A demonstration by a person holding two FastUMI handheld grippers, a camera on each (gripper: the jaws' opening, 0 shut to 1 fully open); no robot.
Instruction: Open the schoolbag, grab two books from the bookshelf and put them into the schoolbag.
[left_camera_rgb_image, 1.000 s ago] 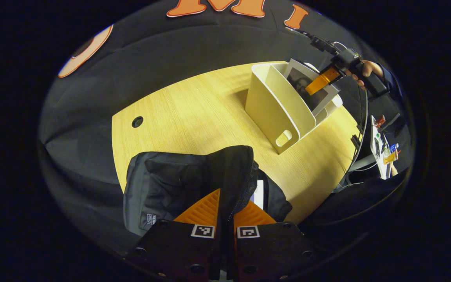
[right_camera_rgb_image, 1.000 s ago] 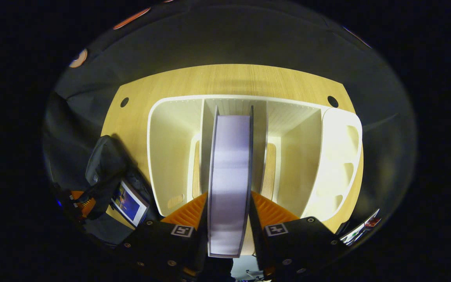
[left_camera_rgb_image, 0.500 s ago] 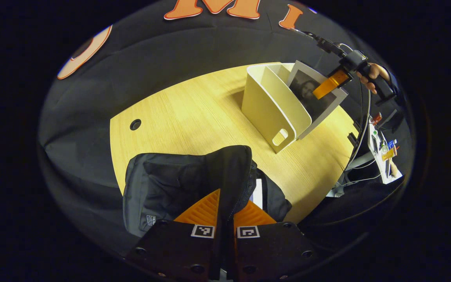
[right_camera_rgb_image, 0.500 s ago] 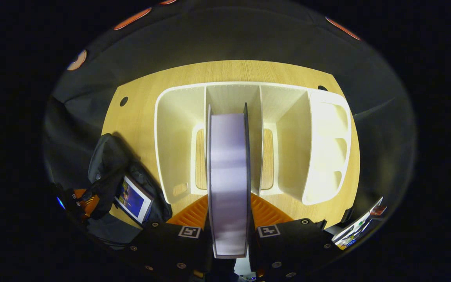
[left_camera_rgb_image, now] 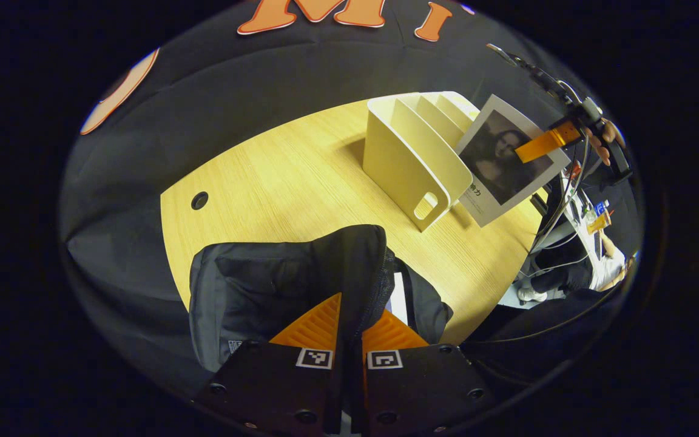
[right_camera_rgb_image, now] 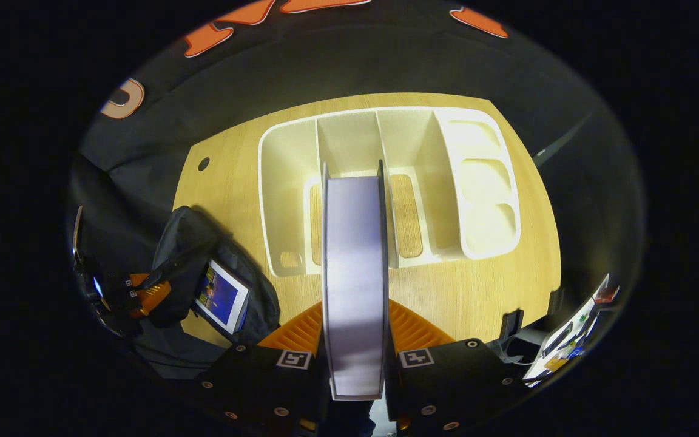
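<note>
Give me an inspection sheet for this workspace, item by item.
Surface: wooden table with round cable holes.
Schoolbag: black schoolbag at the table's near edge, flap held up; one book already sits in its mouth.
Bookshelf: cream bookshelf stands upright on the table; the compartments seen from above hold no books.
Second book: book with a portrait cover is lifted clear of the shelf.
Left gripper: shut on the schoolbag flap.
Right gripper: shut on the portrait book.
Clutter: nothing seen on the table.
Cables: black cables hang past the table's right edge.
Surroundings: black cloth wall; small gear beyond the table's right side, too small to identify.
</note>
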